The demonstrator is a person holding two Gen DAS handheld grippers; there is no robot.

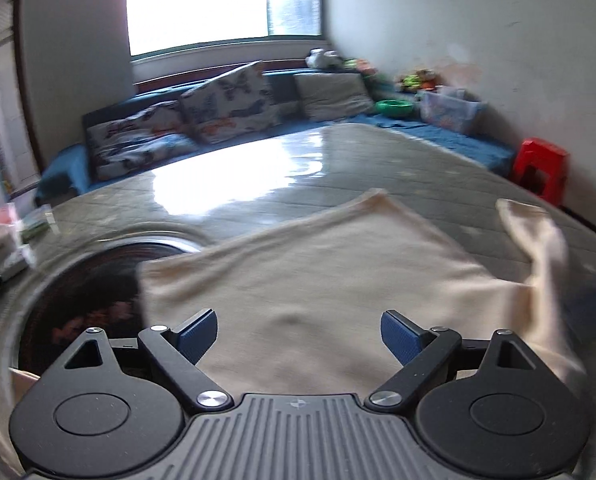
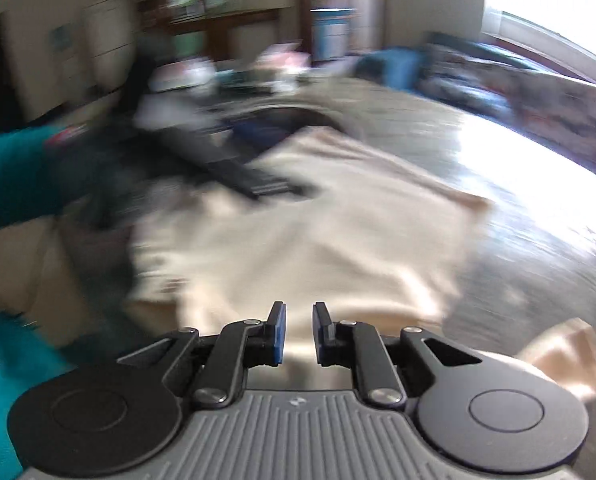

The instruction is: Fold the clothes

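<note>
1. Left wrist view: we are looking down along our left gripper (image 1: 298, 338), whose two blue-padded fingers are standing wide apart with nothing between them.
2. We are hovering it over a cream garment (image 1: 318, 280) that is lying spread across a large grey-green mat (image 1: 338, 160) with a glossy patch of window glare.
3. One part of the garment, at the right of this view, is sticking up off the mat in a blurred fold; we cannot tell what is lifting it.
4. A round dark basin (image 1: 97, 292) is sitting at the left, and the garment's left edge is overlapping its rim.
5. Beyond the mat we are seeing patterned cushions (image 1: 225, 100) along a low blue bench under a bright window (image 1: 221, 4), and a red stool (image 1: 542, 168) by the right wall.
6. Right wrist view: this picture is heavily blurred. Our right gripper (image 2: 299, 332) is showing its fingers close together with a narrow gap between the pads, and no cloth is caught in that gap.
7. The same cream garment (image 2: 298, 232) is filling the middle of this view, just ahead of the fingertips.
8. At the left we are seeing a teal sleeve (image 2: 13, 176) and the blurred dark shape of the other gripper reaching over the garment.
</note>
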